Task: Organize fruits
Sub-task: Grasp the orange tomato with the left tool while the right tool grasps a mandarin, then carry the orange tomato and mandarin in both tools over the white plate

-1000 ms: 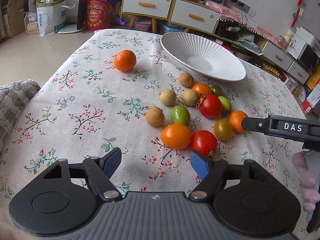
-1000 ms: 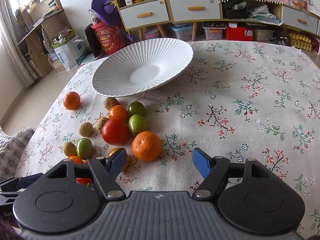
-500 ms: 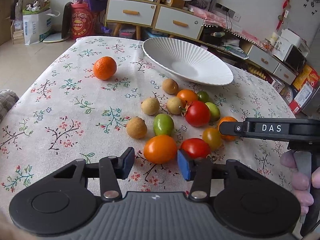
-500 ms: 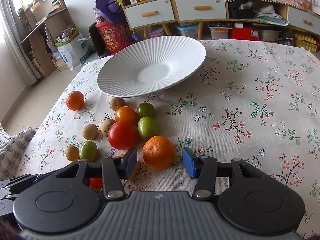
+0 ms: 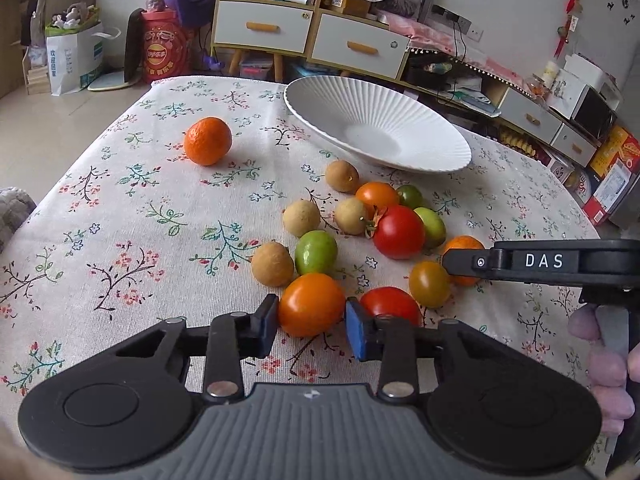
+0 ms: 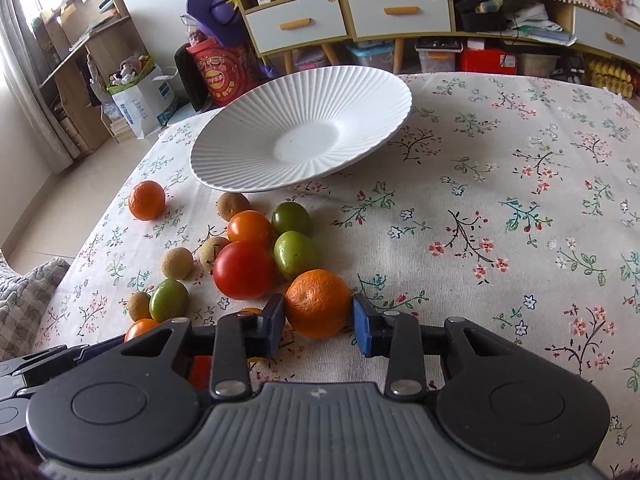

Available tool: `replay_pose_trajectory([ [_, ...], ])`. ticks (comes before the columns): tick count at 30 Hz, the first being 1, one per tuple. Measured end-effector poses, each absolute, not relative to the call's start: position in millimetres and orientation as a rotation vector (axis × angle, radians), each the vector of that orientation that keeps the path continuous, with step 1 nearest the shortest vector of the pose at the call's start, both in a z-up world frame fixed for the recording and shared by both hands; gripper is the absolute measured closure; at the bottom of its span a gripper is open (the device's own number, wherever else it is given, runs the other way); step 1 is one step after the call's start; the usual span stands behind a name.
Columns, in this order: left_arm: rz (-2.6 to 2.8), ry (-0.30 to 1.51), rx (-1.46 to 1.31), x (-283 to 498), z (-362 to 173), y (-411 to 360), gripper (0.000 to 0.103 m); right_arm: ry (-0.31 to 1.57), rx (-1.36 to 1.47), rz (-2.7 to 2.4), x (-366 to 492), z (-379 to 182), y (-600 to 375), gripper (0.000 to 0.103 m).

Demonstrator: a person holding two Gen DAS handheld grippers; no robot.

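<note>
Two grippers work at once on the near edge of a loose cluster of fruit lying on the floral-print tablecloth [image 5: 120, 216]. The left gripper [image 5: 311, 320] has its blue pads pressed against both sides of a smooth orange-coloured tomato [image 5: 311, 305], gripping it while it rests on the cloth. The right gripper [image 6: 319, 320] likewise squeezes a dimpled orange mandarin [image 6: 318, 302] between its pads, also down on the cloth. Each took the fruit nearest to it, probably so the fingers need not push through the others. Just beyond lie a large red tomato [image 6: 244, 270], green round fruits [image 6: 295, 252] and small tan longan-like fruits [image 5: 272, 263], several touching one another. A second mandarin [image 5: 208, 141] sits alone, well apart on the far left. The ribbed white shallow bowl [image 6: 240, 152] stands at the far side with nothing in it, so I judge it to be the destination and the sorting barely begun. Lifting both fruits straight up seems wise, since the red tomato [image 5: 390, 303] beside the left pad could roll.
</note>
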State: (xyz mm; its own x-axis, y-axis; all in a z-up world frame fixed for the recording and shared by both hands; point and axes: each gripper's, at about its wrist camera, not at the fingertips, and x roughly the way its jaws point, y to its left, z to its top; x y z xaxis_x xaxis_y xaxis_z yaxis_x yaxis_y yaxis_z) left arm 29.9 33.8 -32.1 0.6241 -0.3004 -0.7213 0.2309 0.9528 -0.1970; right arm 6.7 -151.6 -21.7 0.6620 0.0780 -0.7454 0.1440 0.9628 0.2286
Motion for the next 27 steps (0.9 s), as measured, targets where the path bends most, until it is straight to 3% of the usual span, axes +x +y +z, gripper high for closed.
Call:
replay_pose_trajectory([
  [13,-0.299,0.799,-0.142,40,-8,25,0.072,0.827,0.359,-0.074,12,8,-158,0.071],
  [27,-0.379,0.765,-0.019,94,14,-20,0.072,0.847,0.381,-0.043,60,30,-170,0.071],
])
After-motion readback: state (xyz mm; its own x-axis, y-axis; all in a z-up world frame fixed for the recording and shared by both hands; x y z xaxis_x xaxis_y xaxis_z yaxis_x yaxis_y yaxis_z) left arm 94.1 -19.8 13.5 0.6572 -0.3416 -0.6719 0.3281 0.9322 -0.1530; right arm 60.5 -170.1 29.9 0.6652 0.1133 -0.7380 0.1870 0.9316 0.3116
